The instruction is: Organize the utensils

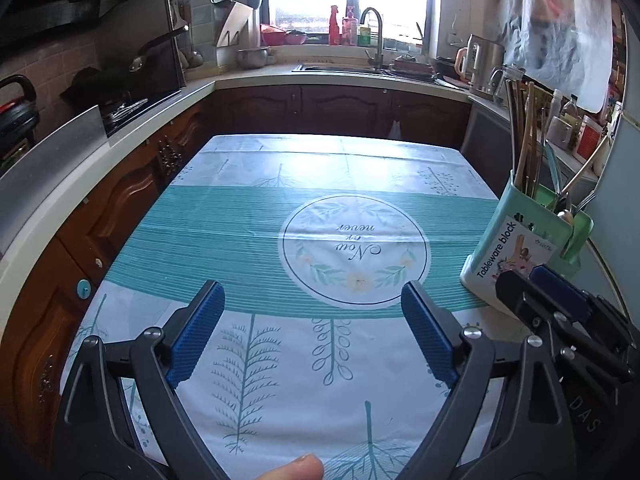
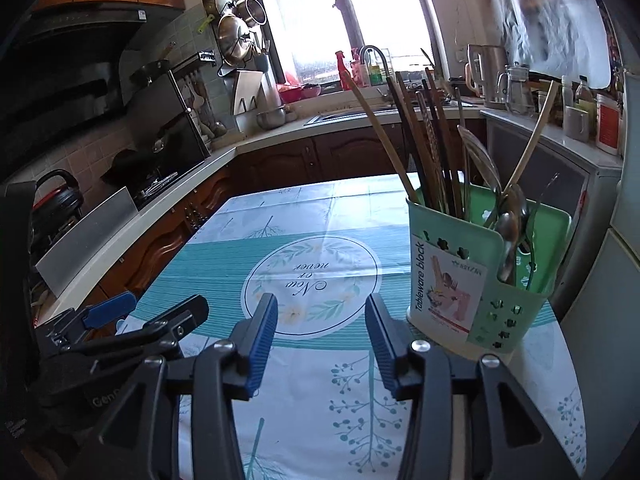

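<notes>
A pale green utensil holder [image 2: 480, 276] labelled "Tableware block" stands on the right side of the table, also in the left wrist view as the holder [image 1: 516, 240]. Chopsticks [image 2: 424, 148], a wooden spoon handle [image 2: 528, 144] and metal spoons [image 2: 510, 232] stick up out of it. My right gripper [image 2: 322, 304] is open, empty, just left of the holder's base. My left gripper [image 1: 312, 292] hangs open and empty over the tablecloth [image 1: 256, 232]. From the left wrist view the right gripper [image 1: 532, 280] sits beside the holder.
A teal and white tablecloth [image 2: 320, 216] covers the table. Behind runs a countertop [image 1: 248, 76] with a sink and tap [image 1: 374, 32], a stove with pans [image 1: 120, 80] at left, and a kettle [image 1: 480, 60]. A fingertip [image 1: 292, 468] shows at the bottom edge.
</notes>
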